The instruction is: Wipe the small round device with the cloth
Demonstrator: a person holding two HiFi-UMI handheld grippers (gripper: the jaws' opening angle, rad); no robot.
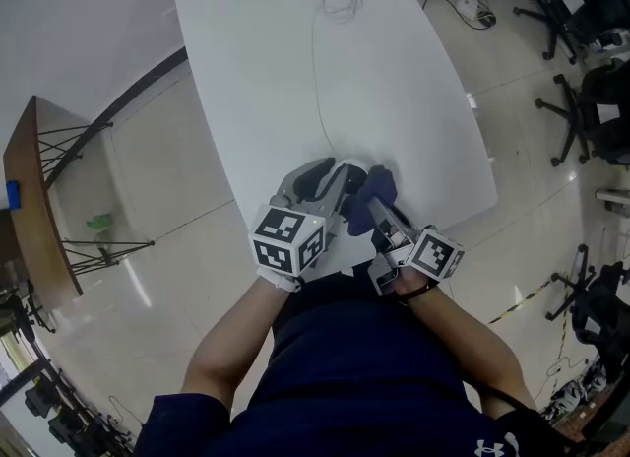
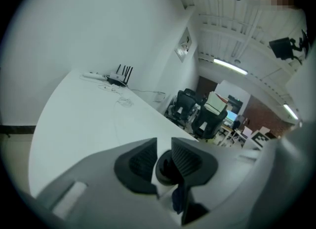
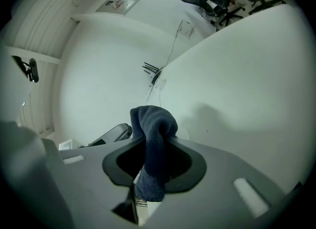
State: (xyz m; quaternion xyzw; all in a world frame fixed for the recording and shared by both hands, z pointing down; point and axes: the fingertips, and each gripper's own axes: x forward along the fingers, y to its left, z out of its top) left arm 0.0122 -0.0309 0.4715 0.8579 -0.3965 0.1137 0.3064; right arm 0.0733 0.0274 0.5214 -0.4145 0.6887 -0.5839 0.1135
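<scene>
Between the jaws of your left gripper [image 2: 164, 147], above the near edge of the white surface [image 1: 295, 71], the small round device [image 2: 165, 170] sits clamped. Just beside it, your right gripper [image 3: 154, 146] pinches the dark blue cloth [image 3: 152, 122]. Wiping looks about to begin: next, press the cloth's bunched fold onto the device and rub.

The small round device [image 2: 165, 169], dark with a white part beneath it, is sitting low in the middle of the left gripper view, where the ribbed pads of the left gripper [image 2: 164, 150] are pinching it. The cloth [image 3: 153, 119], dark blue and soft-knit, is hanging doubled over in the lower middle of the right gripper view. The right gripper [image 3: 154, 145] is clamping it, and its bunched top is bulging above the jaws.
</scene>
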